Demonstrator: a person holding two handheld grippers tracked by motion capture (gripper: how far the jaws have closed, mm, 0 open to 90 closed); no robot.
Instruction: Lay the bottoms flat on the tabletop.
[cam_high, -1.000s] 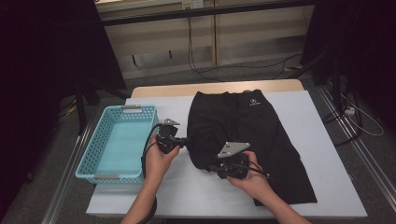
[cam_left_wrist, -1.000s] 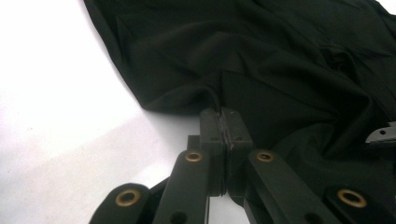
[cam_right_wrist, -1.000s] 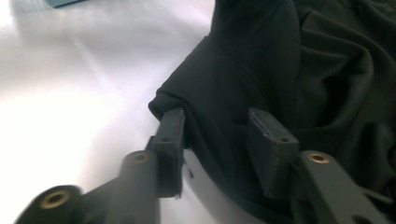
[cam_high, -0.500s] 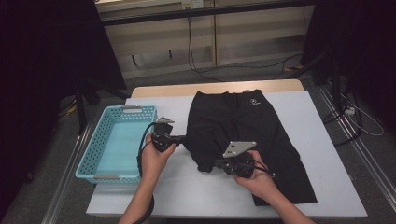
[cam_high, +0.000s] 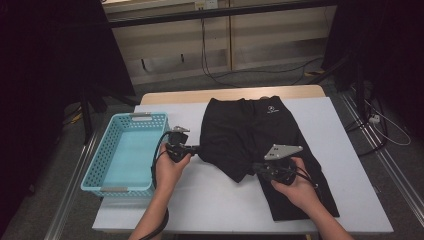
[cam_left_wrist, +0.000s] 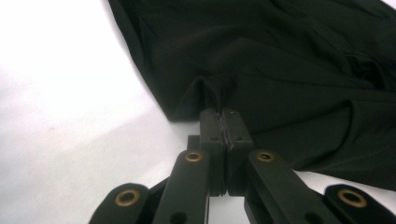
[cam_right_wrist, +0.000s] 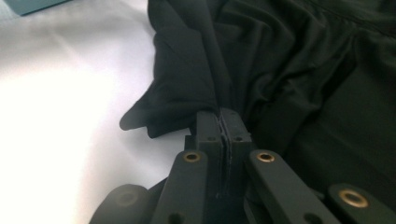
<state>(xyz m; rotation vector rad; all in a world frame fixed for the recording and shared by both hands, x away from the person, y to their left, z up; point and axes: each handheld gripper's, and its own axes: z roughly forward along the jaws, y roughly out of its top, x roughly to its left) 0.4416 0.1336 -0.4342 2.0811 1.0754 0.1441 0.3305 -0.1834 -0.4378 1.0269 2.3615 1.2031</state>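
Black shorts (cam_high: 250, 125) lie on the white table (cam_high: 210, 200), waistband at the far side. My left gripper (cam_high: 198, 148) pinches the shorts' left edge; in the left gripper view its jaws (cam_left_wrist: 223, 116) are shut on a raised fold of black fabric (cam_left_wrist: 210, 88). My right gripper (cam_high: 256, 169) sits at the near middle of the garment. In the right gripper view it (cam_right_wrist: 219, 116) is shut on a bunched hem of the shorts (cam_right_wrist: 187, 93), which is lifted off the table.
A turquoise plastic basket (cam_high: 94, 172) stands at the table's left, just beside the left hand. The table's front edge runs close under both forearms. A wooden strip (cam_high: 170, 96) borders the far side of the table.
My right gripper has slid to the right with the hem of the shorts pinched in it, folding that leg over. The left gripper has stayed in place on the edge.
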